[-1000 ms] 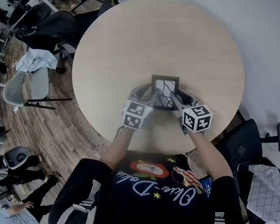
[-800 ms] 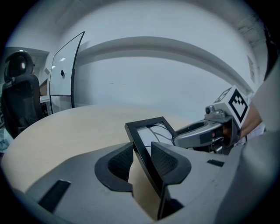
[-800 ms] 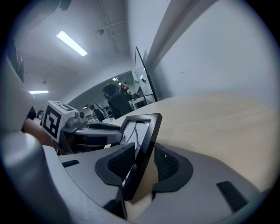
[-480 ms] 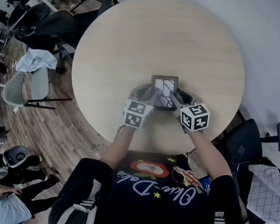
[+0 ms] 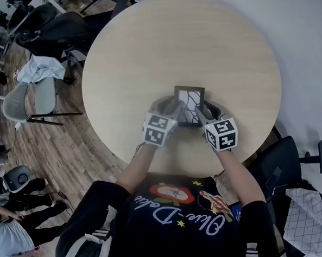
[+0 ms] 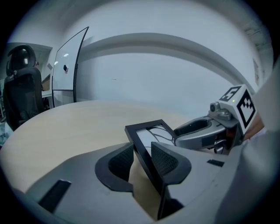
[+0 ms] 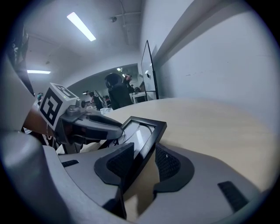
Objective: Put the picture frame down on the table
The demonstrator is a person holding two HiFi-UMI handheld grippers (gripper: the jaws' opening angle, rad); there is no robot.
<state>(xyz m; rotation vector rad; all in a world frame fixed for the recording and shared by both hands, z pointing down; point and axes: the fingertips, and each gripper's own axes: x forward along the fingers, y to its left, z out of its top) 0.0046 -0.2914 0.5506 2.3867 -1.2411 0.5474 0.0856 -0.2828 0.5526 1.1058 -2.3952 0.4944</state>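
Note:
A small black picture frame [image 5: 190, 101] with a line drawing sits near the front of the round wooden table [image 5: 171, 44]. My left gripper [image 5: 174, 108] is shut on its left rail and my right gripper [image 5: 202, 110] on its right rail. In the left gripper view the frame [image 6: 148, 133] runs slantwise between the jaws of the left gripper [image 6: 142, 159], with the right gripper [image 6: 203, 131] beyond it. In the right gripper view the frame [image 7: 141, 130] slants between the jaws of the right gripper [image 7: 144, 164], tilted over the tabletop, with the left gripper [image 7: 94, 124] behind.
Black office chairs [image 5: 53, 29] and a grey chair with a cloth [image 5: 38, 82] stand left of the table on the wood floor. Another black chair [image 5: 281, 160] is at the right. A person [image 5: 7, 235] is at the lower left. A whiteboard [image 6: 68, 65] stands beyond the table.
Both grippers have drawn a little closer together and shifted slightly away from me. The frame has barely moved and stays held on both sides.

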